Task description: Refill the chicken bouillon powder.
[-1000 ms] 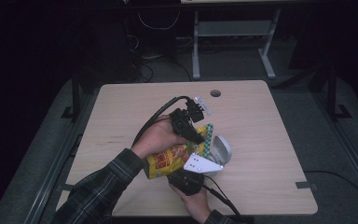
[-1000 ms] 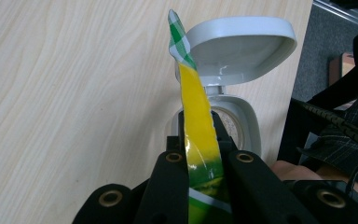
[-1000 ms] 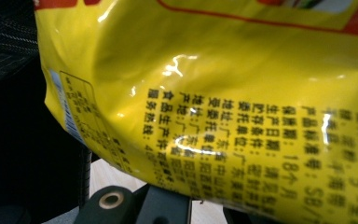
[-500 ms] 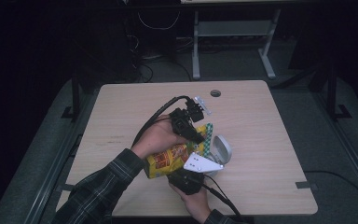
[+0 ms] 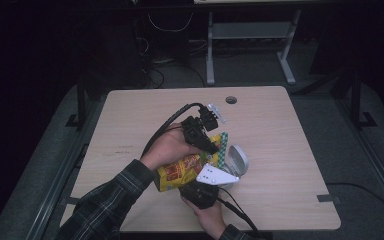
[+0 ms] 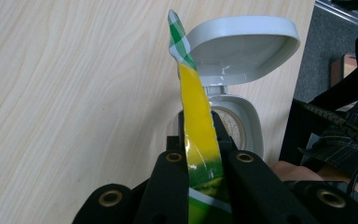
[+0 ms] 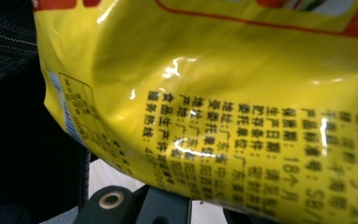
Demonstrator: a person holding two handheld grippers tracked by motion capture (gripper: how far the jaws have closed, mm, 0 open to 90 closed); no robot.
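Crinkled yellow snack bag [image 5: 180, 172] (green-checked top [image 6: 179, 39]) seemingly lifted off table.

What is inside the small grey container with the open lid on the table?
In the grey container a pale brownish, speckled filling shows. The yellow packet, clamped by the left gripper, covers part of it, so the rest stays hidden.

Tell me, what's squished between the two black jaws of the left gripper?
The yellow packet's edge, with its green-checked tip poking up past them. The left gripper view shows the left gripper clamped on it, with the open grey box behind.
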